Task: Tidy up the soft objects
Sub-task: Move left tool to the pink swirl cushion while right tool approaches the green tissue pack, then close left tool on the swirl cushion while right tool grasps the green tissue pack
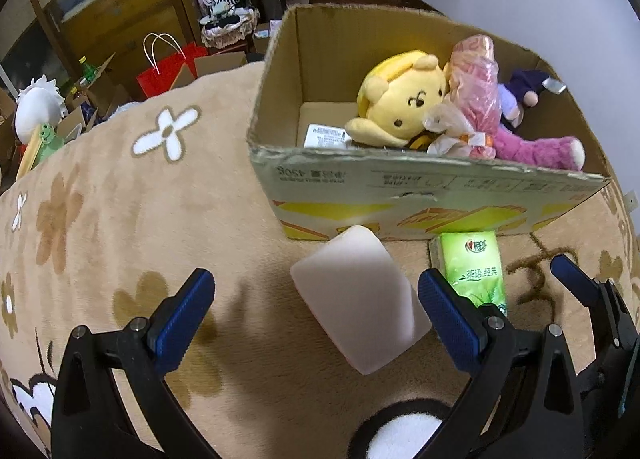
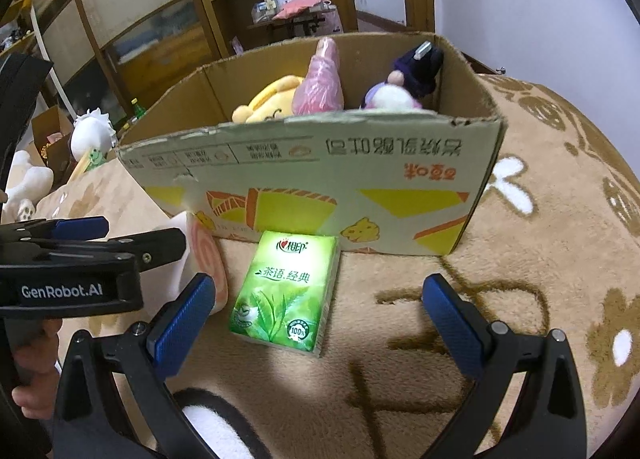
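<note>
A cardboard box (image 1: 432, 187) stands on the tan flowered blanket and holds a yellow plush (image 1: 400, 103), a pink plush in a plastic bag (image 1: 476, 95) and a purple doll (image 1: 520, 95). A white soft block (image 1: 356, 299) lies in front of the box, between the wide-open fingers of my left gripper (image 1: 316, 291). A green tissue pack (image 2: 284, 291) lies beside it, between the open fingers of my right gripper (image 2: 316, 299). The box also shows in the right wrist view (image 2: 320, 175). Neither gripper touches anything.
The blanket (image 1: 120, 219) covers the whole surface. My right gripper's fingers (image 1: 576, 283) show at the right of the left wrist view. Beyond the blanket's edge are a red bag (image 1: 168, 71), a white plush (image 1: 38, 107), boxes and wooden shelves.
</note>
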`<state>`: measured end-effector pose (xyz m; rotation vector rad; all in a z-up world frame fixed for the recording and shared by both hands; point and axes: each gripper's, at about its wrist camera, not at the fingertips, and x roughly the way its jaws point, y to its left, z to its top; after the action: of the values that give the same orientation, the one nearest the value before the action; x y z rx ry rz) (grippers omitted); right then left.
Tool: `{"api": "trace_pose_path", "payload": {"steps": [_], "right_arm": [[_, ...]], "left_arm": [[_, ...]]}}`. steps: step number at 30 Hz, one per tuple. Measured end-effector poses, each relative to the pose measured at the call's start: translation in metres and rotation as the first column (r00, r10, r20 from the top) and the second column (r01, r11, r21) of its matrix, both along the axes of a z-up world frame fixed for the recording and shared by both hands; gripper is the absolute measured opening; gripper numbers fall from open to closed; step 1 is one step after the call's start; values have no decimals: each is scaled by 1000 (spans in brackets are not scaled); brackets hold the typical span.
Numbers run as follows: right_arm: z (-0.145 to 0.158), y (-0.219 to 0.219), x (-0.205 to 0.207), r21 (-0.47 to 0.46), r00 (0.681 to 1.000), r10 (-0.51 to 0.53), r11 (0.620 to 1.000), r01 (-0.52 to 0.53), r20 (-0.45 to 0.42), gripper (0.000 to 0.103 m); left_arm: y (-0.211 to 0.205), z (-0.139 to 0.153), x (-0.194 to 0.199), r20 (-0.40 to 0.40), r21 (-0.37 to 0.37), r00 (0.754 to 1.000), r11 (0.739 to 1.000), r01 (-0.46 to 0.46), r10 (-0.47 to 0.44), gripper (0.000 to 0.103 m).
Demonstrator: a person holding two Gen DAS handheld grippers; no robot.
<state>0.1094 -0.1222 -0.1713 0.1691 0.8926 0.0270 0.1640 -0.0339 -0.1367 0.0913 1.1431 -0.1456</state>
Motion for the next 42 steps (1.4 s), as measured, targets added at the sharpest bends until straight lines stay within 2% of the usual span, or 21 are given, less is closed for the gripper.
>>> {"api": "trace_pose_path", "payload": {"steps": [20, 24, 25, 29, 31, 33, 38, 42], "right_arm": [[-29, 11, 16, -20, 997, 24, 999, -26, -77, 103], [-31, 10, 18, -13, 996, 27, 1000, -28, -86, 103], [-32, 11, 19, -6, 995, 31, 999, -32, -90, 102], [-35, 13, 21, 3, 992, 54, 999, -54, -112, 90], [-34, 15, 19, 14, 991, 72, 997, -71, -113, 74], [-33, 18, 18, 27, 989, 94, 995, -92, -118, 64], [-30, 20, 12, 21, 989, 80, 997, -78, -122, 62], [-24, 12, 6, 34, 991, 46, 999, -42, -122, 62]], "left_arm": [[-1, -24, 12, -64, -28, 998, 1000, 8, -10, 100], [-3, -25, 11, -83, -62, 996, 998, 14, -19, 83], [-3, -25, 10, -86, -71, 996, 997, 14, -20, 81], [-3, -24, 8, -97, -96, 995, 995, 19, -29, 61], [-2, -23, 6, -102, -102, 994, 995, 15, -25, 56], [-1, -23, 5, -103, -99, 994, 995, 17, -27, 49], [-3, -19, -6, -91, -97, 995, 995, 25, -34, 38], [-4, -15, -11, -72, -76, 997, 997, 30, -35, 36]]}}
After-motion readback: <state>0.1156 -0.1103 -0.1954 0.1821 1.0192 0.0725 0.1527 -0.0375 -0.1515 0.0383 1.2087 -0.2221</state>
